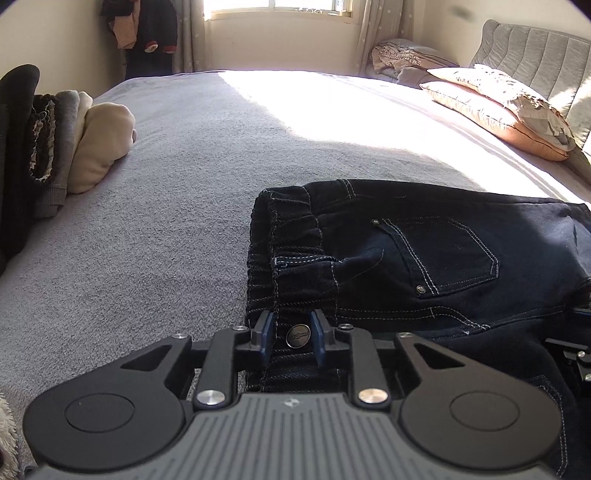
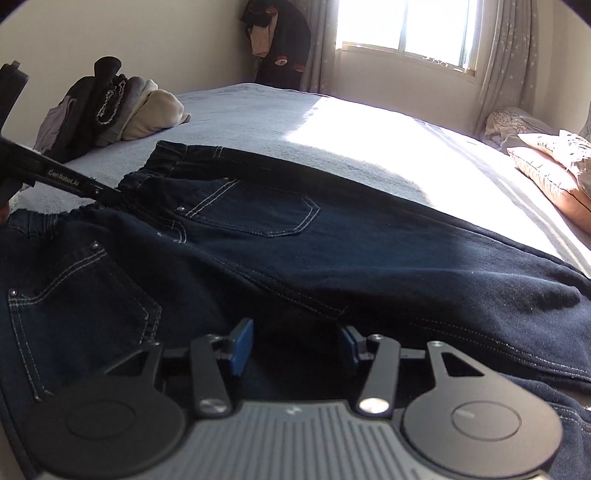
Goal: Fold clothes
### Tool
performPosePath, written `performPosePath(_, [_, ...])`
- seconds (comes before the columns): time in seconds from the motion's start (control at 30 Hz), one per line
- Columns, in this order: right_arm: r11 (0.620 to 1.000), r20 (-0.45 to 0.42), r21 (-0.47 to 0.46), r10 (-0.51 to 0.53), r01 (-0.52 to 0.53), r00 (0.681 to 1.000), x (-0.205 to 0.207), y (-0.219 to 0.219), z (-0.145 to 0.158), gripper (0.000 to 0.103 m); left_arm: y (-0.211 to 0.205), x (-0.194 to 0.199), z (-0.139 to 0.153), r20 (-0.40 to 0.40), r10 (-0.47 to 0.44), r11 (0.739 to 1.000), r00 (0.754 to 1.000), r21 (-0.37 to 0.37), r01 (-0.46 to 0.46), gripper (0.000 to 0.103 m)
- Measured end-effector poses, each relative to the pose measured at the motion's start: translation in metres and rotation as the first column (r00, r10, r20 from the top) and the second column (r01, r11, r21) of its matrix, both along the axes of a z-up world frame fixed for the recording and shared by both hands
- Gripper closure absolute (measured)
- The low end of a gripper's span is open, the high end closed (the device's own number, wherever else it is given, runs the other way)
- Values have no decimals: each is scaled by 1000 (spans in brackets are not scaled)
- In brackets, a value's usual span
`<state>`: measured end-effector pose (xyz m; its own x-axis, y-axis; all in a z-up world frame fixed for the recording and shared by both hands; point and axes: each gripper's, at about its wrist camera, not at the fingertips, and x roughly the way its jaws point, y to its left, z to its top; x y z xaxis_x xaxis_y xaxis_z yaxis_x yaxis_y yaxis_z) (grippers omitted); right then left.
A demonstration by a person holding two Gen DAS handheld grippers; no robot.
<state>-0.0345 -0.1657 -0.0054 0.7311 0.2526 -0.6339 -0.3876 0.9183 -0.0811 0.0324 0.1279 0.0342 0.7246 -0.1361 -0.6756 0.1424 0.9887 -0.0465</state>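
Dark blue jeans (image 1: 424, 258) lie flat on the grey bedspread (image 1: 166, 221), back pockets up, waistband toward the left. My left gripper (image 1: 294, 334) sits low on the waistband's near end. Its jaws are narrow, and the metal button (image 1: 297, 335) lies flat between the blue pads, which stand clear of it. In the right wrist view that gripper (image 2: 110, 194) reaches in from the left onto the waistband. My right gripper (image 2: 296, 347) stands open just above the jeans (image 2: 295, 240) near the seat seam, with only dark cloth showing between its pads. Part of it shows at the left wrist view's right edge.
Folded clothes (image 1: 74, 147) are stacked at the bed's left edge. Pillows (image 1: 498, 107) and a padded headboard (image 1: 535, 55) are at the right. A bright sun patch falls across the bed under the window (image 2: 406, 26). Clothes hang in the far corner (image 2: 277, 40).
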Motion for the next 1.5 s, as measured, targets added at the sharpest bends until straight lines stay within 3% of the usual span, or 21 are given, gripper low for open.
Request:
performPosePath(0.23, [1000, -3, 8, 8, -8, 1000, 5, -4, -1, 50, -4, -3, 0, 12, 6, 1000, 1000, 23, -7, 76])
performPosePath(0.33, [1000, -6, 13, -10, 10, 1000, 9, -8, -4, 35, -4, -2, -1, 7, 3, 1000, 1000, 20, -4, 73])
performPosePath(0.4, [999, -21, 46, -22, 23, 1000, 13, -14, -5, 32, -5, -2, -1, 2, -11, 1000, 1000, 22, 11, 68])
performPosePath(0.47, [997, -34, 76, -24, 27, 999, 16, -18, -5, 31, -5, 0, -4, -27, -59, 998, 998, -12, 59, 39])
performPosePath(0.53, [996, -34, 88, -29, 32, 999, 16, -18, -5, 30, -8, 2, -6, -32, -86, 996, 996, -22, 86, 30])
performPosePath(0.6, [993, -36, 111, -37, 41, 999, 16, -19, -4, 29, -12, 4, -6, -34, -81, 997, 996, -14, 81, 28])
performPosePath(0.63, [991, -37, 124, -42, 46, 998, 16, -20, -3, 31, -12, 5, -6, -31, -75, 997, 997, -17, 74, 29])
performPosePath(0.7, [985, -32, 163, -45, 50, 998, 16, -23, 0, 53, -11, 6, -4, -22, -54, 998, 998, -19, 54, 56])
performPosePath(0.73, [983, -31, 178, -49, 54, 998, 17, -25, 2, 63, -10, 8, -3, -20, -33, 999, 999, -10, 33, 64])
performPosePath(0.87, [972, -21, 226, -61, 64, 998, 18, -30, 11, 74, -4, 5, 6, 10, -4, 998, 1000, -68, 5, 67])
performPosePath(0.97, [979, 82, 201, -56, 38, 995, 6, -24, 24, 76, -8, -4, 20, 79, -6, 999, 997, -49, 10, 67])
performPosePath(1.13, [965, -72, 244, -77, 92, 994, 33, -33, -7, 67, -6, 7, 4, 20, 27, 998, 999, -51, -26, 67])
performPosePath(1.3, [976, -49, 205, -62, 70, 997, 34, -28, 3, 66, -8, 5, 10, 42, 59, 998, 997, -34, -57, 68])
performPosePath(1.33, [982, 1, 181, -61, 60, 998, 30, -24, 7, 67, -6, 4, 14, 64, 75, 997, 995, -14, -74, 89])
performPosePath(1.37, [987, 51, 156, -58, 50, 997, 26, -19, 12, 67, -5, 4, 18, 86, 90, 996, 992, 5, -91, 103])
performPosePath(1.43, [993, 94, 112, -43, 32, 995, 24, -12, 16, 67, -1, 4, 25, 117, 115, 992, 986, 30, -119, 103])
performPosePath(1.47, [994, 95, 101, -38, 29, 995, 25, -10, 16, 67, 8, 10, 20, 71, 109, 994, 992, -14, -108, 103])
performPosePath(1.5, [992, 28, 120, -48, 45, 998, 35, -14, 10, 66, 15, 15, 16, 26, 103, 993, 994, -55, -101, 102])
